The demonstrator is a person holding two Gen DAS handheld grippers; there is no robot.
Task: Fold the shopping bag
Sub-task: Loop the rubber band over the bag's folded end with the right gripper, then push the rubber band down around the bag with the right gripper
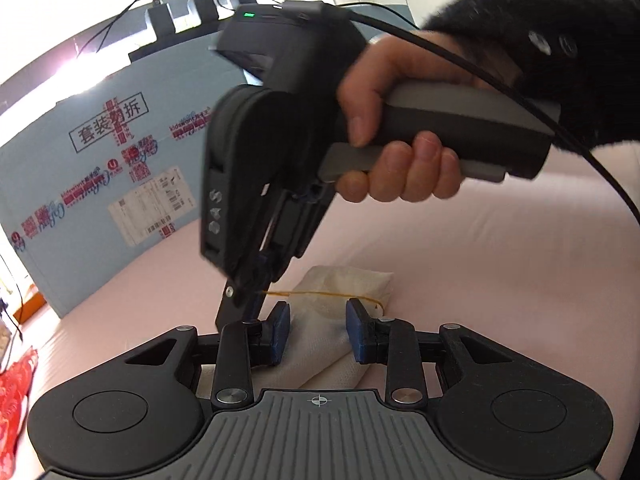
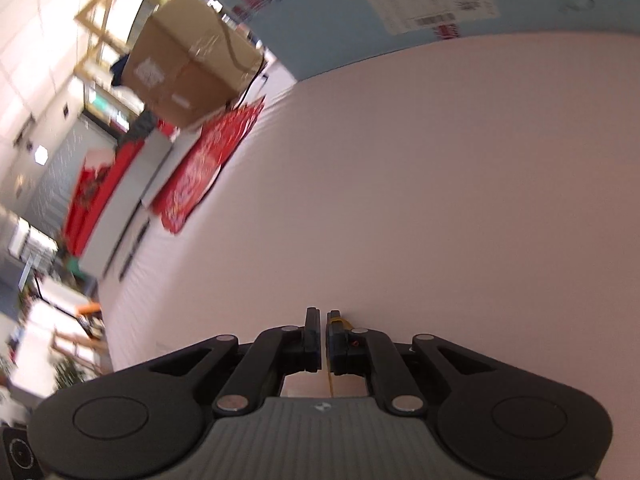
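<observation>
Right gripper (image 1: 256,292), tilted steeply down, pinches the bag's yellow cord (image 1: 320,294).

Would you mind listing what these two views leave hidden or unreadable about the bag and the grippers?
- Left wrist view: the near end of the folded bag is hidden under the left gripper body.
- Left wrist view: the right gripper fingertips are motion-blurred; its grip on the yellow cord is unclear there.
- Right wrist view: the bag is out of sight; only a bit of cord shows at the nearly closed fingers.
</observation>
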